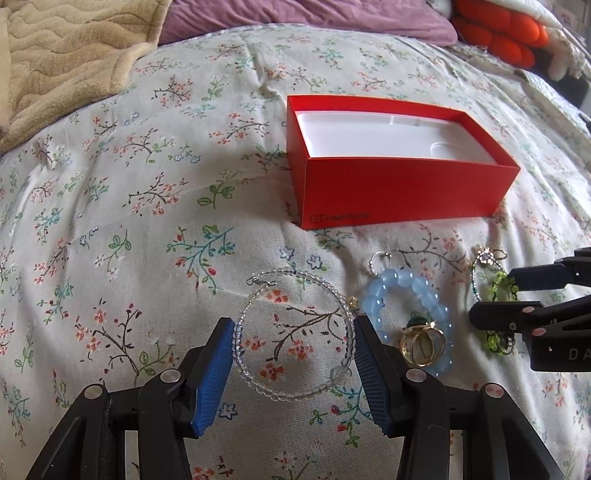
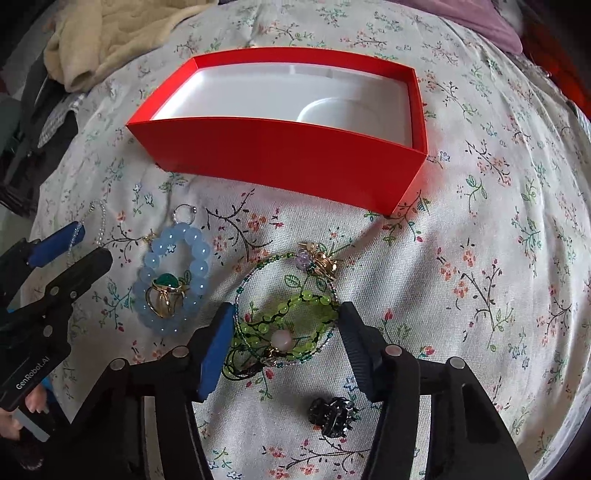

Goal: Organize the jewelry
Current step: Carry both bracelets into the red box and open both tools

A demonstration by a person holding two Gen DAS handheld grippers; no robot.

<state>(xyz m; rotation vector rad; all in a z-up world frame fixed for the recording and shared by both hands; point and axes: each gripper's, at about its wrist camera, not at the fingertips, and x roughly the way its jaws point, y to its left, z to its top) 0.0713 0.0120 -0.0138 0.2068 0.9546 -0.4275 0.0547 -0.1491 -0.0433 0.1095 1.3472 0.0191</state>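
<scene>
An open red box (image 1: 399,184) with a white liner lies on the floral bedspread; it also shows in the right wrist view (image 2: 280,155). My left gripper (image 1: 295,328) is open, its blue pads on either side of a clear bead bracelet (image 1: 314,277) lying on the bed. My right gripper (image 2: 286,317) is open, its fingers on either side of a green bead bracelet (image 2: 295,306) tangled with a thin beaded strand. A pale blue bead bracelet (image 2: 195,258) lies between them, with gold rings (image 2: 164,295) inside it. The right gripper's fingers (image 1: 502,317) show in the left wrist view.
A small dark spiky clip (image 2: 332,413) lies near the right gripper's base. A beige blanket (image 1: 66,55), a purple pillow (image 1: 303,18) and an orange cushion (image 1: 498,29) lie at the far side of the bed. The floral bedspread (image 1: 129,184) stretches left of the box.
</scene>
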